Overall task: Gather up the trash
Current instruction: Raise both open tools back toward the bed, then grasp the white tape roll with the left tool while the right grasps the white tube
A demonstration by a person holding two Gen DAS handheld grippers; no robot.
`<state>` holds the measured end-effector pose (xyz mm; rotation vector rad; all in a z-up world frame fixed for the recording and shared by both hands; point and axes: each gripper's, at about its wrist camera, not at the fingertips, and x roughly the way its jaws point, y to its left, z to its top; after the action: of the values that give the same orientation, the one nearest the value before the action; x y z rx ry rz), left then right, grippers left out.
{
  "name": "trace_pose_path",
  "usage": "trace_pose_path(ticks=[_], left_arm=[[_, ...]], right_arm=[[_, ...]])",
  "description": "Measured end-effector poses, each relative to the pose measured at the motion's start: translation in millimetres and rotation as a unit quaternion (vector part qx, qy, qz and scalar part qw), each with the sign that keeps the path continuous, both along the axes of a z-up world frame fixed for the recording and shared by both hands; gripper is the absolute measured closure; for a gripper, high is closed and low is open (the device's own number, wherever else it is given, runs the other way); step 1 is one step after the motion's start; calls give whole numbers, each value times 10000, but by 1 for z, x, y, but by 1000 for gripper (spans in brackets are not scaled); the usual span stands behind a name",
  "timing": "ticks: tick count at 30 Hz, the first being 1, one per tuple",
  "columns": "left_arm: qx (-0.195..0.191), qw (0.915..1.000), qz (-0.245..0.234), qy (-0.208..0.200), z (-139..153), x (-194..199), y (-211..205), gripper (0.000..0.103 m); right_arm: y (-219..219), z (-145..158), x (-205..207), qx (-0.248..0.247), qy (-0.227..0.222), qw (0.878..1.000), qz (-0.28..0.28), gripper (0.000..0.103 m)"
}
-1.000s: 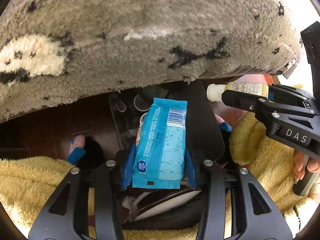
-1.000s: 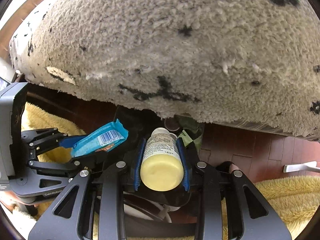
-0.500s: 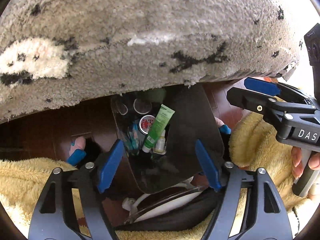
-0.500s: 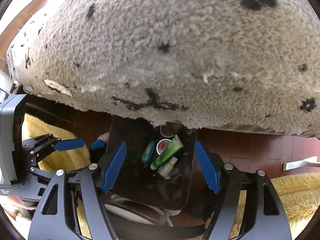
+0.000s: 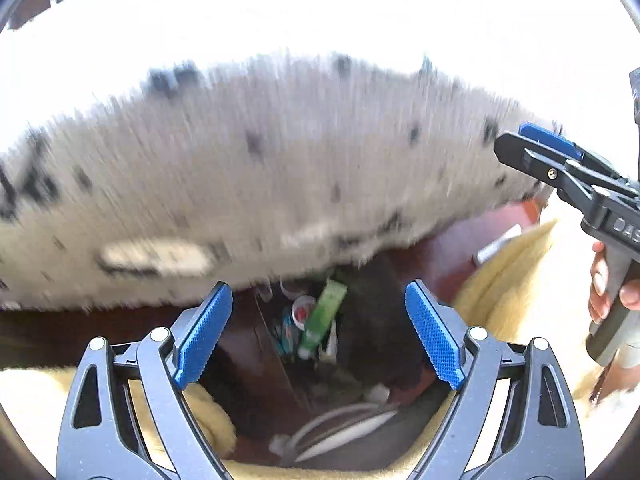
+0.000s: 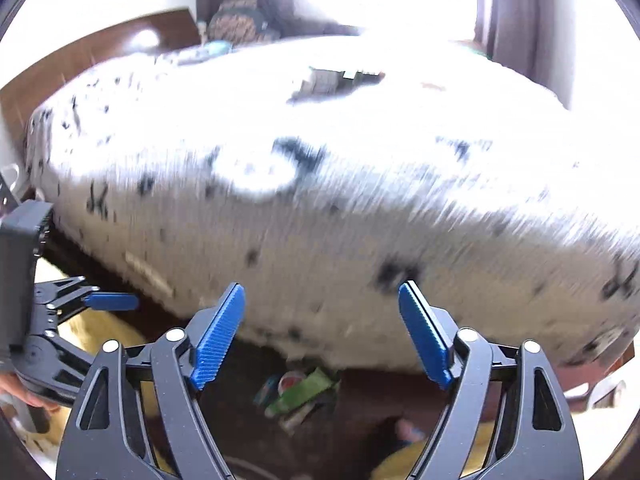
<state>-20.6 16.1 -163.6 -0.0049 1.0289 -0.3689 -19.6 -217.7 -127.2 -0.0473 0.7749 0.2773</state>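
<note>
Spotted fuzzy blanket [image 5: 280,168] fills the background above a dark bin [image 5: 372,320]. Inside the bin lies trash, a green tube [image 5: 322,316] among it. Left gripper [image 5: 318,334] and right gripper [image 6: 320,336] hang over the bin, fingers opening, nothing between them.

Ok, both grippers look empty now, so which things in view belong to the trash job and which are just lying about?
Job:
- dark bin
- green tube and red-and-white round item inside the bin
- left gripper, jaws opening, empty
- right gripper, jaws opening, empty

Lying about:
- spotted fleece blanket
- yellow fluffy fabric
- white cable
</note>
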Motion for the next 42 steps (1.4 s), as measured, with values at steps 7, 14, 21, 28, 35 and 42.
trace_pose_path(ticks=[7, 14, 21, 28, 35, 42], left_arm=[[198, 9965, 115, -803, 59, 26, -1, 15], [271, 9954, 93, -910, 85, 82, -15, 15], [559, 9913, 190, -1180, 85, 154, -39, 15], [430, 9892, 690, -1221, 77, 223, -43, 15], [343, 9889, 877, -1152, 65, 267, -53, 16], [191, 9905, 1026, -899, 55, 294, -52, 30]], right_arm=[[-30, 44, 38, 174, -316, 9986, -388, 21], [-41, 62, 98, 122, -390, 9963, -762, 20], [-54, 56, 186, -38, -244, 9919, -1243, 20], [-56, 34, 265, -139, -78, 9873, -1578, 20], [-42, 18, 321, -40, 29, 9861, -1661, 20], [-37, 11, 348, 22, 208, 9850, -1715, 21]])
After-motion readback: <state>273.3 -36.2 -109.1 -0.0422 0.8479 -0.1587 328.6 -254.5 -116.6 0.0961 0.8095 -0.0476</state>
